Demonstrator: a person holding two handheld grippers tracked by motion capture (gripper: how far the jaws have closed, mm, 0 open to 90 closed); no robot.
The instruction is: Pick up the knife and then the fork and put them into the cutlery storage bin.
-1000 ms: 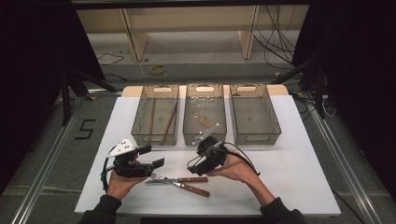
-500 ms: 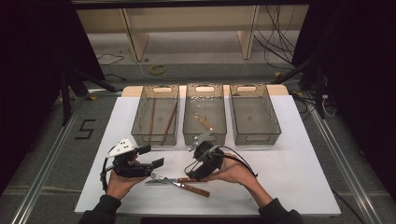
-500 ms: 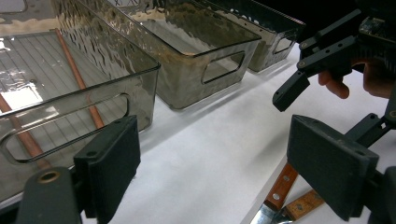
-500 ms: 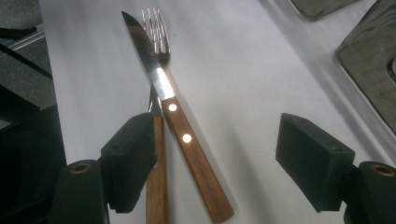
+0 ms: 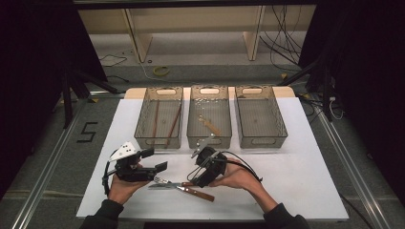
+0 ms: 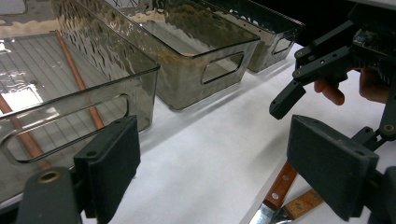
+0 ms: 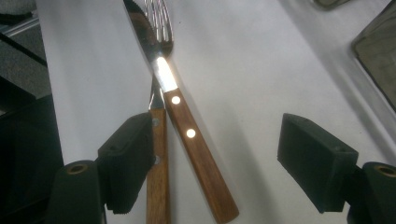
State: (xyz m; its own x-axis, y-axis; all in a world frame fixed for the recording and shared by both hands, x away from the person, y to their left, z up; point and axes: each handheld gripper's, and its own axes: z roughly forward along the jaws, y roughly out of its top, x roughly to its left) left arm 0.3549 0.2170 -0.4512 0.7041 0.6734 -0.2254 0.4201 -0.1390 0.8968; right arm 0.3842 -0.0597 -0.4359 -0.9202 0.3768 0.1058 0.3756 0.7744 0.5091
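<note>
A wooden-handled knife [image 5: 197, 192] and a fork [image 5: 165, 182] lie crossed on the white table near its front edge. In the right gripper view the knife [image 7: 196, 154] runs between my open jaws, and the fork handle [image 7: 157, 186] sits by the left pad. My right gripper [image 5: 197, 179] hovers open over the handles, holding nothing [image 7: 223, 161]. Just left of the cutlery, my left gripper [image 5: 155, 160] is open and empty [image 6: 222, 168]. From there I see the knife handle [image 6: 280, 186] and the right gripper [image 6: 327, 60] beyond.
Three smoky clear bins stand in a row at the back. The left bin [image 5: 143, 125] holds chopsticks [image 5: 155, 119], the middle bin [image 5: 210, 141] a small wooden-handled utensil [image 5: 210, 125], and the right bin [image 5: 282, 125] looks empty. A black cable [image 5: 243, 164] trails from the right gripper.
My right gripper has moved left and toward the near edge, coming down over the knife and fork handles. The left gripper has stayed put.
</note>
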